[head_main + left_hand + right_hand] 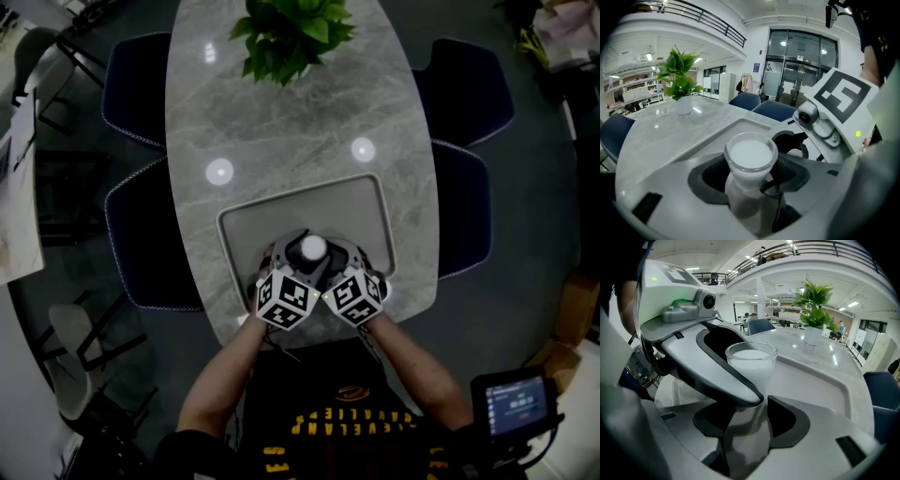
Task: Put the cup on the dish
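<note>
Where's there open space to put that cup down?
The far half of the grey rounded tray is bare, beyond the white-filled clear cup. The grey marble tabletop is free up to the green potted plant. The near end is crowded by the left gripper and right gripper.

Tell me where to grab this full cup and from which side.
Grip the cup on its round wall below the rim, coming in level from the side nearest you. It is upright and nearly brimful of white liquid, so a top grab or any tilt would spill. The left gripper and right gripper hold it this way.
</note>
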Demonstrator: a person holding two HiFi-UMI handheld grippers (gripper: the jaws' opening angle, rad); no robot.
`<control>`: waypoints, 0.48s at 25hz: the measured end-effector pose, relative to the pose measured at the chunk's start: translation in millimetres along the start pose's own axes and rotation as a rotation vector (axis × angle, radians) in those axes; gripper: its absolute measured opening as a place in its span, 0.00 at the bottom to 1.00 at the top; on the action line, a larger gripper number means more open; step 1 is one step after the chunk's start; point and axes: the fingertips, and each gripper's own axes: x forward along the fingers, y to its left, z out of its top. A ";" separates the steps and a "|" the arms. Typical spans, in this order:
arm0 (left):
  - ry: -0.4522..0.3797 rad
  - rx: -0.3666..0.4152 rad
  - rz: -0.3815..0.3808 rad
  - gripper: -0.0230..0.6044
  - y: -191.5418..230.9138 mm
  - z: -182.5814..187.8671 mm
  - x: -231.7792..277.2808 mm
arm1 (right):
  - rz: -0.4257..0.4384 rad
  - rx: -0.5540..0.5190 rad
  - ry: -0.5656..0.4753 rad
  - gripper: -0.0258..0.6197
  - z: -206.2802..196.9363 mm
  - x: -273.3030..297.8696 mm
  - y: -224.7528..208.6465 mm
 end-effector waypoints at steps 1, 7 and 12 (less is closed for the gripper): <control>0.001 0.008 0.002 0.45 -0.6 -0.1 0.0 | 0.003 0.000 0.001 0.38 -0.6 -0.7 0.9; 0.018 0.066 0.006 0.45 -4.2 -5.0 -0.2 | -0.005 0.005 0.000 0.38 -3.4 -5.5 7.6; -0.003 0.068 0.028 0.45 -1.6 -6.4 3.6 | -0.014 0.013 0.002 0.38 -8.1 -6.1 8.4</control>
